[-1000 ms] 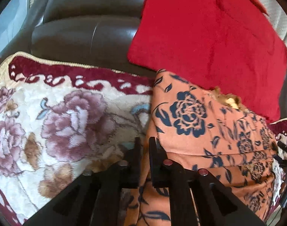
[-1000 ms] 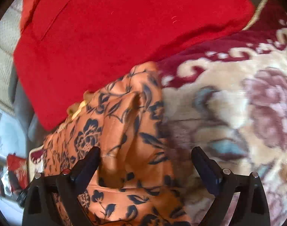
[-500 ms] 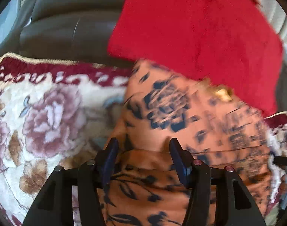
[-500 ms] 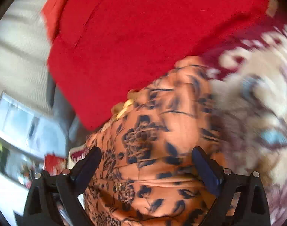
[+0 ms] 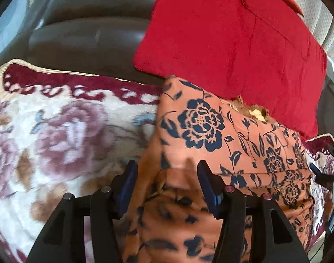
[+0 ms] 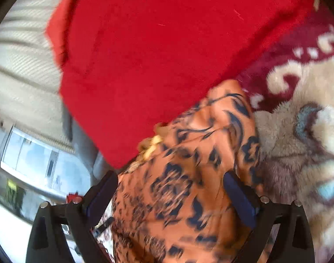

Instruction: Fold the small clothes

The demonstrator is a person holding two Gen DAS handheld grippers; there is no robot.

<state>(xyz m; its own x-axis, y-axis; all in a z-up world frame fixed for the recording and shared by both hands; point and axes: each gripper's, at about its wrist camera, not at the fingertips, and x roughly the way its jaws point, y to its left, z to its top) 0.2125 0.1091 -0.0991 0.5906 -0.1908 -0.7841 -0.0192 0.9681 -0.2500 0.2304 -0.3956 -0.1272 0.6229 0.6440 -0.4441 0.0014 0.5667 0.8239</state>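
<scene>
1. A second ago the left tongs (image 5: 166, 183) were pinched almost shut at the near left edge of the orange flower cloth (image 5: 210, 140). Now they are wide open, with cloth between the two sides but nothing squeezed.

2. The right tongs (image 6: 170, 194) were open a second ago and are just as open now. They hover over the cloth and hold nothing. The right view is blurry and has swung more toward the red cushion (image 6: 167, 65), so that hand looks to be moving.

3. I think this means the left hand has let go after laying a flap down. One fold looks done, and both hands are free for the next grab.

4. The orange flower cloth lies on the flowery blanket (image 5: 57, 135), on a dark couch (image 5: 83, 37). Its far edge touches the red cushion, which leans on the couch back.

5. In the left view, the cloth's long side runs from near the left tongs away to the right, toward the far right corner of the blanket. Its short left edge faces the big pink flowers.

6. A little yellow frilly bit (image 5: 254, 111) peeks out at the far edge, next to the cushion. It may be a collar or trim, but I cannot tell.

7. The near part of the cloth is bunched up and blurry, so I cannot tell how many layers are there.
</scene>
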